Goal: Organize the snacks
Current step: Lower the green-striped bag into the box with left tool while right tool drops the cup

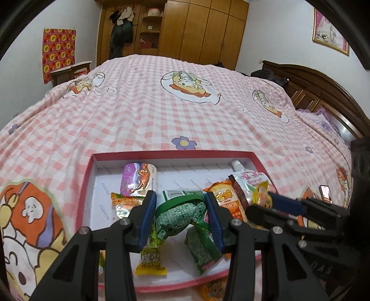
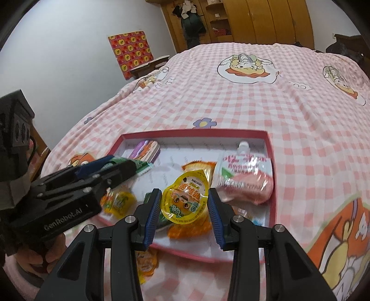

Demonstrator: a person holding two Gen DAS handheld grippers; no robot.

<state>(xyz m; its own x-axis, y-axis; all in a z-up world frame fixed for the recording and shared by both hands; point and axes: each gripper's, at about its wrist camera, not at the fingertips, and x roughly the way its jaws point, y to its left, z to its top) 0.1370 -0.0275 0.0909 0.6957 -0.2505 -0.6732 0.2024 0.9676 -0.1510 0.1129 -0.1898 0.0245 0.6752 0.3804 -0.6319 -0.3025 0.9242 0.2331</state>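
Between the blue-padded fingers [image 1: 148,220] of the left gripper [image 1: 182,218] sits a green snack bag [image 1: 182,209], crumpled and bent; both pads press its sides, so the fingers are closed part-way onto it. Just below the fingertips, a yellow-green candy packet [image 1: 151,257] and a second green packet [image 1: 202,247] lie on the white floor of the red-rimmed box [image 1: 171,154]. To the left of the left finger an orange wrapper [image 1: 126,201] lies flat, and beyond it a purple jelly cup [image 1: 138,177] rests near the far wall. To the right of the right finger lies an orange biscuit pack [image 1: 225,199].

The right gripper [image 2: 184,209] holds a yellow jelly cup [image 2: 183,200] between its fingers [image 2: 153,214]; both pads touch its edges, so the fingers are narrowed onto it above the box's near half. Beyond the fingertips and to the right lies a pink spouted pouch [image 2: 246,176], its cap toward the far wall. Below the left finger, outside the near rim, an orange jelly cup [image 2: 145,261] lies on the pink checked bedspread [image 2: 231,104]. Farther off stand a wooden wardrobe [image 2: 266,20] and a red patterned wall cloth [image 2: 131,52].
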